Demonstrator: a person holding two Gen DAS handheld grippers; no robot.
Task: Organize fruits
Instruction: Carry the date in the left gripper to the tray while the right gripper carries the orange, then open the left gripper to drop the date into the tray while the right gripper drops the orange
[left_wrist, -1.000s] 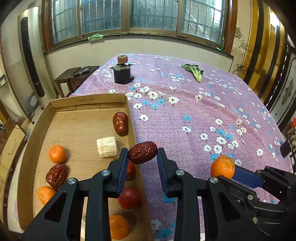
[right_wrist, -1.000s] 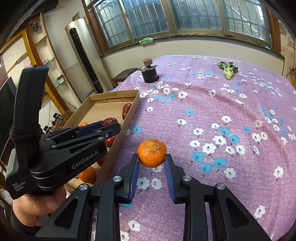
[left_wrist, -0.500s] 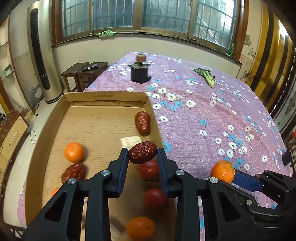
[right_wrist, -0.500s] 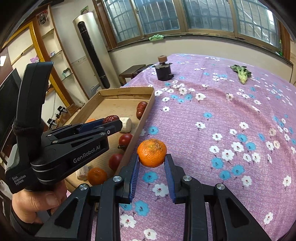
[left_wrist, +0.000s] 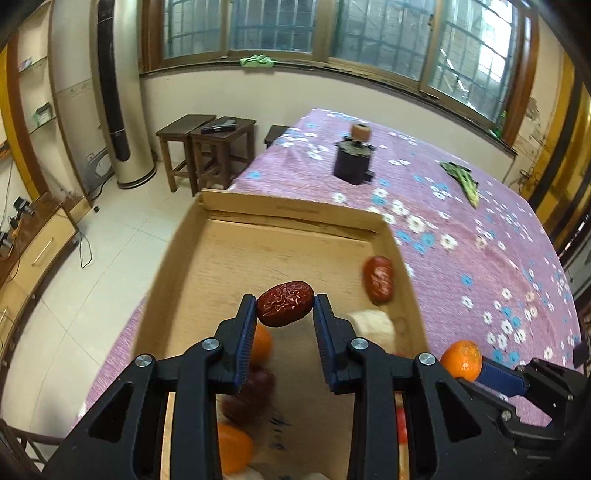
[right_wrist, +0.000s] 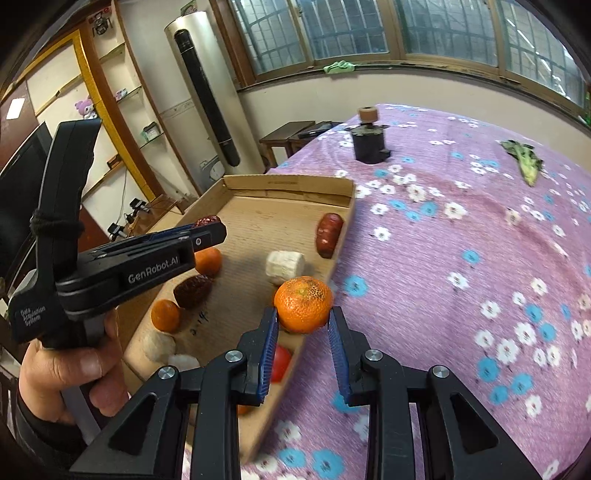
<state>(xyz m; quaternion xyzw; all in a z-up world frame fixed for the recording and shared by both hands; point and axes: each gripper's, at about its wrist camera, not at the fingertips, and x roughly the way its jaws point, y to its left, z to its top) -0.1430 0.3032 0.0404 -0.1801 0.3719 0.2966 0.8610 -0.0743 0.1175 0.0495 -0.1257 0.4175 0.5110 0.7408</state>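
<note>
Both grippers have swung over from the cloth: the left gripper (left_wrist: 285, 309), clamped on a red date (left_wrist: 285, 303) lying crosswise, hangs over the cardboard tray (left_wrist: 295, 214) floor, while the right gripper (right_wrist: 303, 319), pinching a tangerine (right_wrist: 303, 305), is only above the tray's near wall.

Ahead of you, a small dark device (left_wrist: 352, 164) with a tan knob sits on the flowered purple cloth (left_wrist: 480, 266). A green vegetable (left_wrist: 463, 181) lies farther right. Two wooden stools (left_wrist: 207, 147) stand beside a tall floor-standing air conditioner (left_wrist: 120, 92).
</note>
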